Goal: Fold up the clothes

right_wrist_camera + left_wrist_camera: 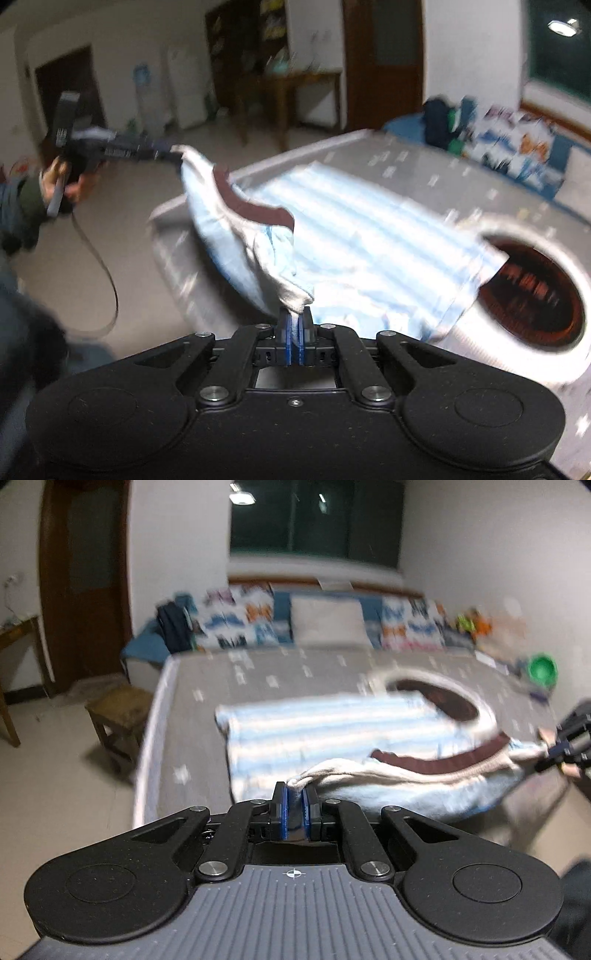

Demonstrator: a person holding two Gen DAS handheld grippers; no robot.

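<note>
Left wrist view: left claw (294,794) raised at bed's near edge, clamped tight on white hem of striped garment (332,727). Right claw (294,319) likewise pinched on hem, lifted; garment's far part lying on bed (258,672).

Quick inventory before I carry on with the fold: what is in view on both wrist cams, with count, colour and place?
Garment: 1, light blue and white stripes with a dark maroon band, lying on the bed, near edge lifted between both grippers.
Bed: 1, grey patterned cover, centre of the room.
Pillow: 1, off-white, at the head of the bed.
Patterned cushions: several, blue, white and orange, along the head of the bed.
Stool: 1, brown wood, on the floor left of the bed.
Green bowl: 1, far right of the bed.
Wooden table: 1, brown, by the door.
Left gripper: shut on a garment corner.
Right gripper: shut on the other corner.
</note>
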